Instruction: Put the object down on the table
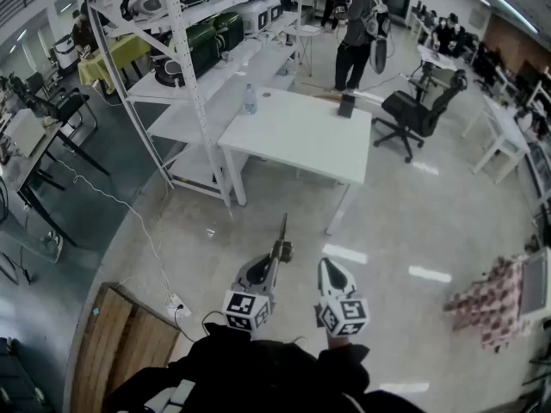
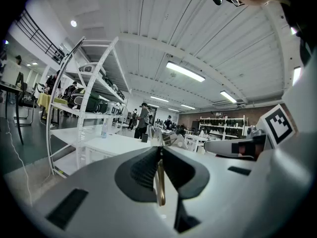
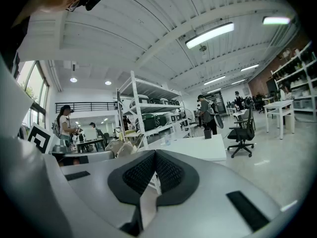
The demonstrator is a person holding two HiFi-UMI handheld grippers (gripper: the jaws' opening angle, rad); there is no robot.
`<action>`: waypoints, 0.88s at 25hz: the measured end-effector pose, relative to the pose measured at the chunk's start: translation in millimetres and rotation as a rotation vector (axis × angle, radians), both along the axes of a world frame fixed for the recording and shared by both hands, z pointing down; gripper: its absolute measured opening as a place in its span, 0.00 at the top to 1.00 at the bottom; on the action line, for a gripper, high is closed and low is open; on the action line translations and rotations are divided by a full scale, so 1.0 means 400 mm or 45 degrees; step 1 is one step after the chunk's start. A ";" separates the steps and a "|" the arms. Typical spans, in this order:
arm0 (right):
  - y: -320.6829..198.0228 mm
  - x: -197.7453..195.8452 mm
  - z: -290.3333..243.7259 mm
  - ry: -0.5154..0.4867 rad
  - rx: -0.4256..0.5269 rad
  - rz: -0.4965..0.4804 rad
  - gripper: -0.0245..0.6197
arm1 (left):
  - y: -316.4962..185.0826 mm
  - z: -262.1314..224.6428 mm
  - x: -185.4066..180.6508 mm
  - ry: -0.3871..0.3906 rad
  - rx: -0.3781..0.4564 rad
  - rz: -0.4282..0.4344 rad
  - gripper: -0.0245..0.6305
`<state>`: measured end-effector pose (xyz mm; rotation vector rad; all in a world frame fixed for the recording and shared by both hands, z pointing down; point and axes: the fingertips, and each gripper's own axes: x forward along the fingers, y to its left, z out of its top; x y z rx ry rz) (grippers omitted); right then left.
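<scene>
On the pale, glossy floor (image 1: 413, 222) of a large workroom, the person stands well apart from the rectangular white table (image 1: 301, 136), which lies ahead beside a tall white metal shelving rack (image 1: 207, 50). The table carries only a clear plastic bottle (image 1: 250, 99) near its far-left edge and a small dark block (image 1: 346, 105) at the far side, so most of the top is free for setting something down.

Both tools are held out in front of the body, side by side and close together. They are nearly level and tipped slightly down, aimed toward the table, which looks like a carrying pose and not a placing one.

The left gripper (image 1: 280, 249) has its ribbed black pads pinched on a thin, long, brass-coloured strip (image 2: 160, 182). The strip juts forward past the jaws as a slim dark rod (image 1: 282, 229), and what the object is cannot be told. Gripping it near one end probably keeps the rest clear for laying it flat.

The right gripper (image 3: 154, 153) has its pads pressed together on nothing, and it seems to be merely riding along.
</scene>
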<state>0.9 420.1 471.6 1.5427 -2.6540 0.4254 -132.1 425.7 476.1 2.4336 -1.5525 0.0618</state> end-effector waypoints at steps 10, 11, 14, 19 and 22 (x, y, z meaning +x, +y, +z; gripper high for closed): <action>-0.002 0.084 -0.002 0.007 0.028 -0.028 0.96 | 0.005 -0.009 0.083 -0.006 0.015 -0.032 0.92; 0.000 0.092 -0.004 0.008 0.030 -0.039 0.96 | 0.008 -0.010 0.093 -0.007 0.016 -0.036 0.92; -0.001 0.124 -0.019 0.009 0.043 -0.056 0.96 | 0.015 -0.018 0.129 -0.008 0.025 -0.052 0.92; 0.018 0.179 -0.015 -0.002 0.055 -0.098 0.96 | 0.044 -0.012 0.186 -0.018 0.044 -0.092 0.92; 0.031 0.209 -0.001 -0.004 0.060 -0.112 0.96 | 0.062 0.007 0.213 -0.015 0.039 -0.116 0.92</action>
